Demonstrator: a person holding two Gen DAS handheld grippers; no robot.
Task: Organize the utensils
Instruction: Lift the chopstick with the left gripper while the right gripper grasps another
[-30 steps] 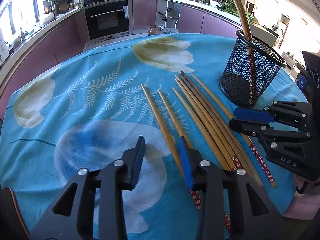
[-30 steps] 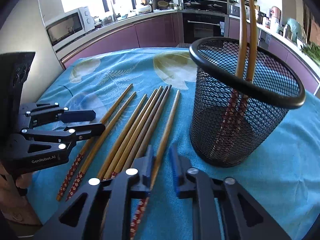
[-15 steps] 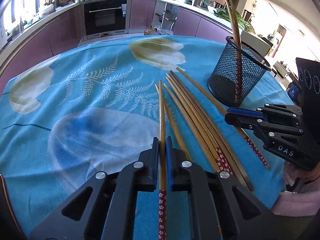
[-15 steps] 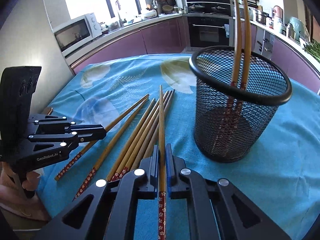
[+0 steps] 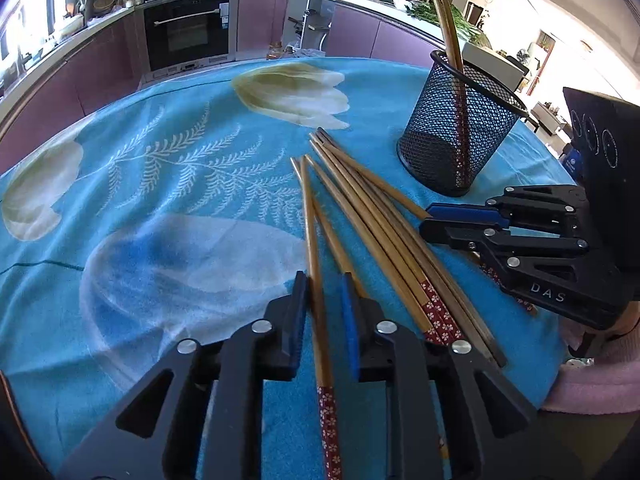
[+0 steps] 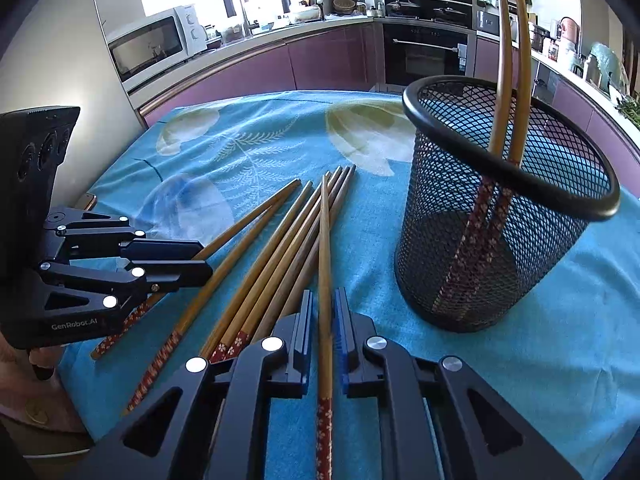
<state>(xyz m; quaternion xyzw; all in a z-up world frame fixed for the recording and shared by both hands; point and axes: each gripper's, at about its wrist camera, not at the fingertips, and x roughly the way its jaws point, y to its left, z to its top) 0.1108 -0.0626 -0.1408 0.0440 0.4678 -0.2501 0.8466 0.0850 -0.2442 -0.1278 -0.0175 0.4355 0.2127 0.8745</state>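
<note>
Several wooden chopsticks (image 5: 372, 216) with red patterned ends lie fanned on the blue cloth; they also show in the right wrist view (image 6: 264, 264). A black mesh cup (image 6: 500, 232) holds two upright chopsticks; it stands at the right in the left wrist view (image 5: 456, 136). One chopstick (image 5: 316, 280) runs between the fingers of my left gripper (image 5: 322, 300), whose jaws stand slightly apart around it. Another chopstick (image 6: 325, 280) lies between the fingers of my right gripper (image 6: 323, 312), jaws also slightly apart. Each gripper shows in the other's view, the right one (image 5: 440, 222) and the left one (image 6: 196, 260).
The table is covered by a blue floral cloth (image 5: 168, 200). Kitchen counters, an oven (image 5: 188, 36) and a microwave (image 6: 152, 46) stand beyond the table. The table's near edge runs just below both grippers.
Both grippers closed around a chopstick half a second ago. Their jaws now stand a little wider apart, with the chopsticks still between the fingers. The left one's chopstick leans left.
</note>
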